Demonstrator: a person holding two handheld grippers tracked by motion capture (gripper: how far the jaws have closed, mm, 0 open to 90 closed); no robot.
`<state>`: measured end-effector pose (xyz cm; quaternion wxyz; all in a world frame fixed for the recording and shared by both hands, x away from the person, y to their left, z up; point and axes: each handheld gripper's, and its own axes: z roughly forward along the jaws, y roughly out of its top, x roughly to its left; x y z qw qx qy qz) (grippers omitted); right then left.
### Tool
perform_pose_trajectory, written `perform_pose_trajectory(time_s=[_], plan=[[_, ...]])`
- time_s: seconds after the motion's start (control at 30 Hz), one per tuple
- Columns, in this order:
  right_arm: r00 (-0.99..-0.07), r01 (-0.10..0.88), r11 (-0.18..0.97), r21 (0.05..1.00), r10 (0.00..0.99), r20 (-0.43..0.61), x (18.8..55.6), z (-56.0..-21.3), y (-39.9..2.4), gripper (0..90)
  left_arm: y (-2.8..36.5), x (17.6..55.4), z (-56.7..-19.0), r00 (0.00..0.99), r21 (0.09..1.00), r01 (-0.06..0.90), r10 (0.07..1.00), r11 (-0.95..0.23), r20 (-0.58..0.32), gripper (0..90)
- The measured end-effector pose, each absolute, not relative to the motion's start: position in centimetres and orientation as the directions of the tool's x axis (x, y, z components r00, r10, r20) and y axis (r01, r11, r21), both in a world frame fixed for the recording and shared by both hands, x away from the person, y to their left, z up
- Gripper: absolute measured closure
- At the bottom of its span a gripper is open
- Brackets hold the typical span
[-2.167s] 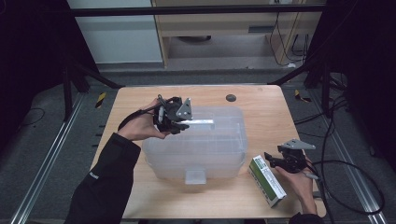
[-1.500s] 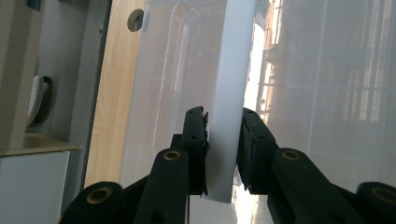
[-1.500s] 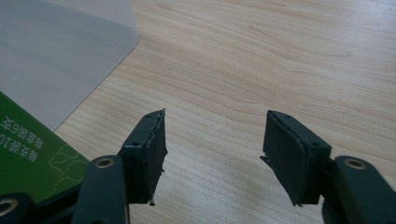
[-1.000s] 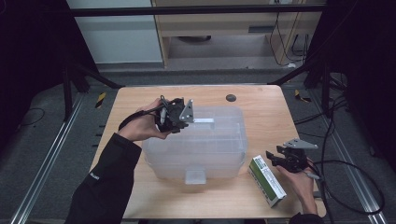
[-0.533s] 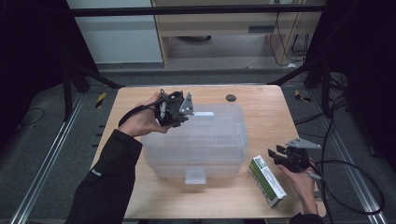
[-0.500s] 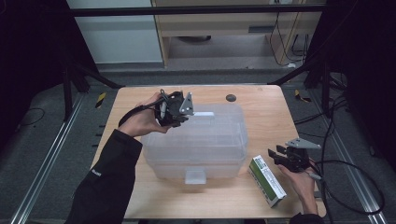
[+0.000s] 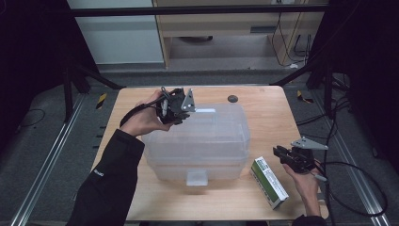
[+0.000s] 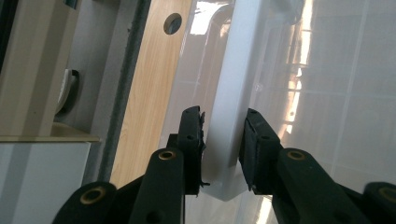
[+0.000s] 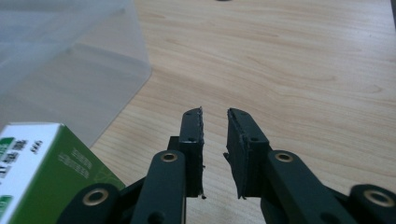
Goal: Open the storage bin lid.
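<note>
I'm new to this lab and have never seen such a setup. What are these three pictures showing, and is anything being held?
A person works at a wooden table with hand-held tongs. One picture looks down from above; the other two come from cameras riding on each tool. The left tongs grip the white handle of a clear plastic bin. The right tongs, whose jaws have just been closing, hold nothing; they hang over bare wood beside a green and white box.
</note>
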<state>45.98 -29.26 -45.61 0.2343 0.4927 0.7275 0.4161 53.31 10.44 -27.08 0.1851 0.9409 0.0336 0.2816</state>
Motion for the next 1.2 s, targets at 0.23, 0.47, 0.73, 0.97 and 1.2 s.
perform_pose_trajectory(time_s=[0.23, 0.47, 0.73, 0.97, 1.2], plan=[[-0.443, 0.482, 0.144, 0.864, 0.891, 0.098, 45.3, -43.8, -28.9, 89.0, 10.4, 53.6, -26.9, 0.819, 0.377, -0.038, 0.188, -0.925, 0.542, 70.2], [-0.506, 0.461, 0.143, 0.876, 0.853, 0.127, 44.9, -42.3, -27.8, 90.0, 10.5, 54.0, -26.8, 0.809, 0.390, -0.030, 0.207, -0.920, 0.550, 69.7], [-0.563, 0.428, 0.171, 0.887, 0.818, 0.114, 44.4, -40.8, -26.4, 90.0, 10.5, 54.5, -26.7, 0.793, 0.405, -0.019, 0.233, -0.914, 0.563, 68.8], [-0.592, 0.416, 0.181, 0.891, 0.798, 0.114, 44.2, -40.2, -25.5, 90.0, 10.5, 54.8, -26.6, 0.782, 0.413, -0.007, 0.252, -0.911, 0.569, 68.3], [-0.624, 0.410, 0.192, 0.892, 0.772, 0.121, 44.2, -40.0, -24.5, 90.0, 10.3, 55.1, -26.5, 0.770, 0.413, 0.003, 0.266, -0.911, 0.580, 68.1]])
